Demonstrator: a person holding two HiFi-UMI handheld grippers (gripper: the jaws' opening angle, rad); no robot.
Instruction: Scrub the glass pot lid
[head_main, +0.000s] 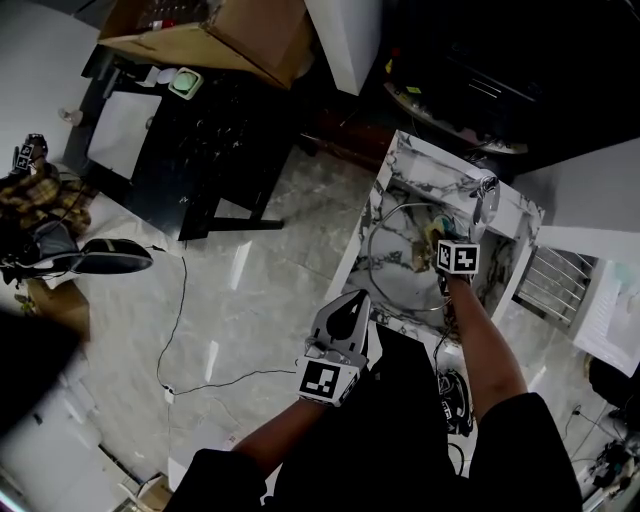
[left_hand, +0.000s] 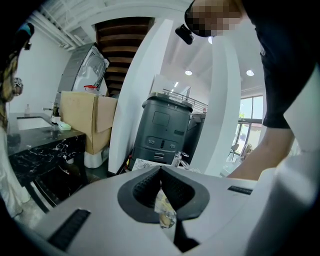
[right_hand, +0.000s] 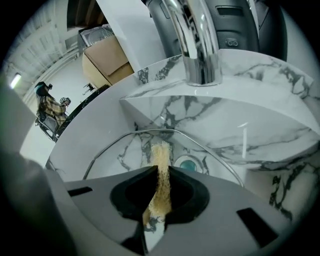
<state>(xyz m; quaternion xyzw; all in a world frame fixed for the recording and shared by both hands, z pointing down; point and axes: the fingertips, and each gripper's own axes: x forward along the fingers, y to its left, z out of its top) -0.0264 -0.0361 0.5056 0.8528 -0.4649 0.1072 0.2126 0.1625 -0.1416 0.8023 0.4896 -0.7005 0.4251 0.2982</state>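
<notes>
The glass pot lid (head_main: 400, 262) lies in the marble sink (head_main: 510, 215), its metal rim forming a ring. In the right gripper view the lid's rim (right_hand: 125, 138) curves just ahead of the jaws, and the drain (right_hand: 189, 164) shows through the glass. My right gripper (head_main: 438, 240) is over the lid, shut on a thin yellow scrub pad (right_hand: 161, 160) that sticks out past the jaws toward the glass. My left gripper (head_main: 353, 300) is held away from the sink, above the floor, shut with nothing held (left_hand: 161, 172).
A chrome faucet (right_hand: 192, 40) rises at the sink's back edge. A dish rack (head_main: 555, 280) sits right of the sink. On the floor lie a black cable (head_main: 185, 340) and, farther off, a black table (head_main: 190, 140) and a cardboard box (head_main: 230, 30).
</notes>
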